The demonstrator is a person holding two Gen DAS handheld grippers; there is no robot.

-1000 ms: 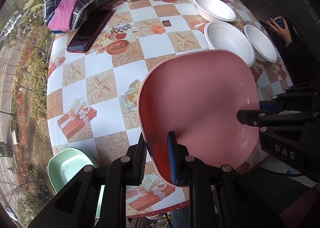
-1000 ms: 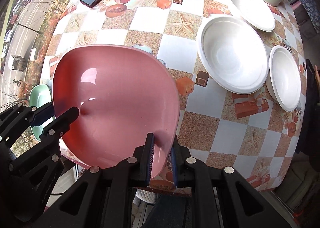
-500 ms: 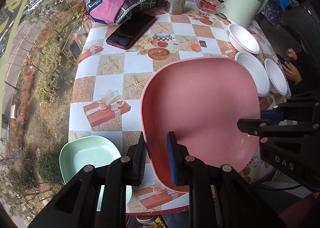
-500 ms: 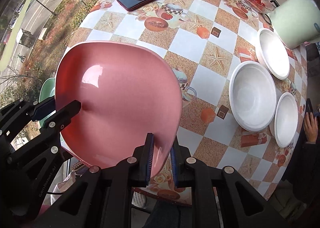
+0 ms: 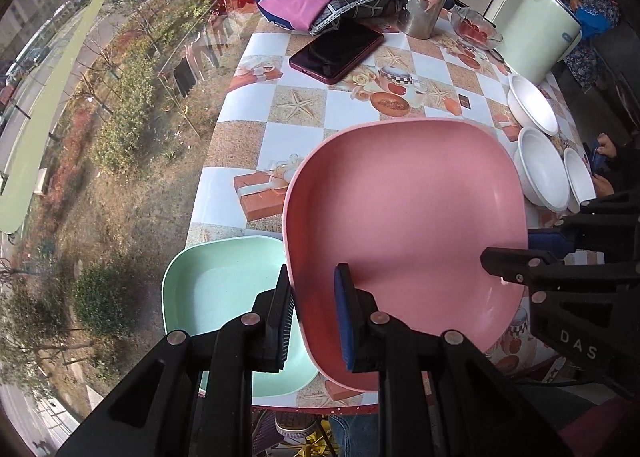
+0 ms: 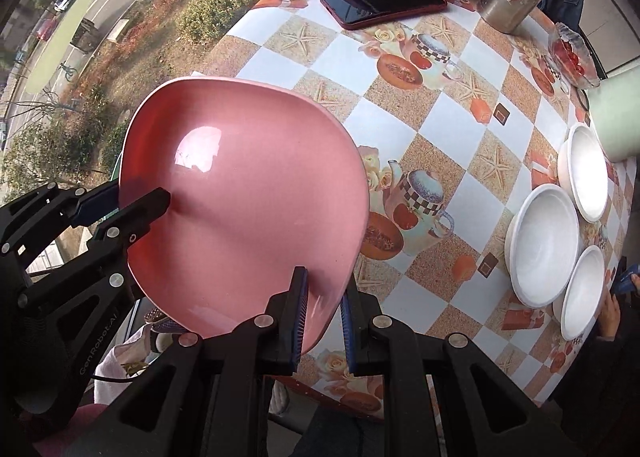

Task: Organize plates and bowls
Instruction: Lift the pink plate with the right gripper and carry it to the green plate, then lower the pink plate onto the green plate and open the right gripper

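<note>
ITEM: pink square plate (image 5: 404, 217) | HOLD: left gripper (image 5: 314, 317) and right gripper (image 6: 322, 321) each clamp a rim edge, plate aloft over table (image 5: 304, 129) | TARGET: mint square plate (image 5: 224, 297), below-left of left gripper | RISK: thin rim grips may slip; misaligned stacking near table edge.

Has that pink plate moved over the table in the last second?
Yes. The pink plate has travelled away from the white bowls toward the green plate at the table's edge, which it now partly overlaps.
</note>
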